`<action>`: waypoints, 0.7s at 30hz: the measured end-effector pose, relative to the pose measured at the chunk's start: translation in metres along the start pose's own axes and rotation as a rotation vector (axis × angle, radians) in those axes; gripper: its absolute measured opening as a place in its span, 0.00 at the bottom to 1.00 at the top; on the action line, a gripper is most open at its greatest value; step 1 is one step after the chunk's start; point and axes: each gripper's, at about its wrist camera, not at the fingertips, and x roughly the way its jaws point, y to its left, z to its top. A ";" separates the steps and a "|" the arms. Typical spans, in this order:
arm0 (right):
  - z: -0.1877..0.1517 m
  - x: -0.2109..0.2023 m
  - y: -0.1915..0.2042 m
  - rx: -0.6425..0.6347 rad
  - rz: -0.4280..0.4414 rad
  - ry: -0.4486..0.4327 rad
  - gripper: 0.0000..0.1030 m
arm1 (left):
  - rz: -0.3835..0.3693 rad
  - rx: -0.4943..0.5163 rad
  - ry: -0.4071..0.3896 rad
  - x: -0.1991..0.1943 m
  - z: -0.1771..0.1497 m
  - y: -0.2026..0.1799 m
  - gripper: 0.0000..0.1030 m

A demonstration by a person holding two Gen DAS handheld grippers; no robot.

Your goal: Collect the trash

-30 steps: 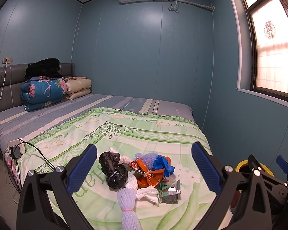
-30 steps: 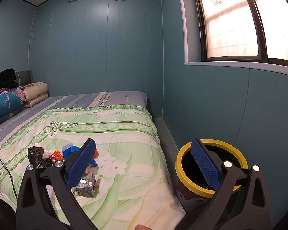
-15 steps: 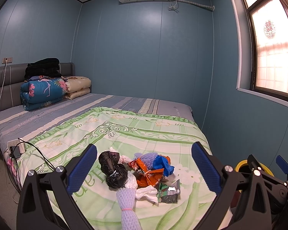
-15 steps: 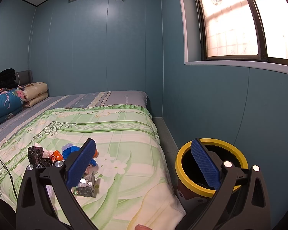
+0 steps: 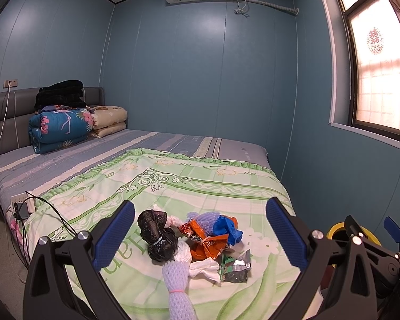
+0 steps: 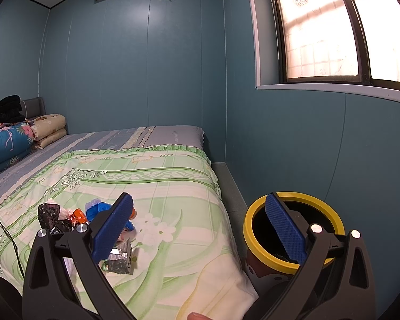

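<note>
Item: trash pile (image 5: 192,242) on the green quilt (image 5: 173,184), at 6 o'clock in your left view, unchanged over the last second.
- Contents: black knotted bag (image 5: 157,236), orange wrapper (image 5: 206,244), blue scrap (image 5: 228,228), foil packet (image 5: 236,265), lilac foam netting (image 5: 178,288).
- Left gripper (image 5: 200,236): tongs wide, holding nothing, framing the pile, not touching.
- Right gripper (image 6: 200,229): tongs wide, holding nothing.
- Yellow-rimmed bin (image 6: 293,229): on the floor beside the bed, 4 o'clock in your right view.
Status: nothing has shifted; collection not begun. You still have every piece to lift.
</note>
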 end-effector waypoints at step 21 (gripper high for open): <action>-0.002 0.008 0.002 0.007 0.004 0.032 0.92 | -0.027 0.008 0.031 0.008 -0.004 0.008 0.92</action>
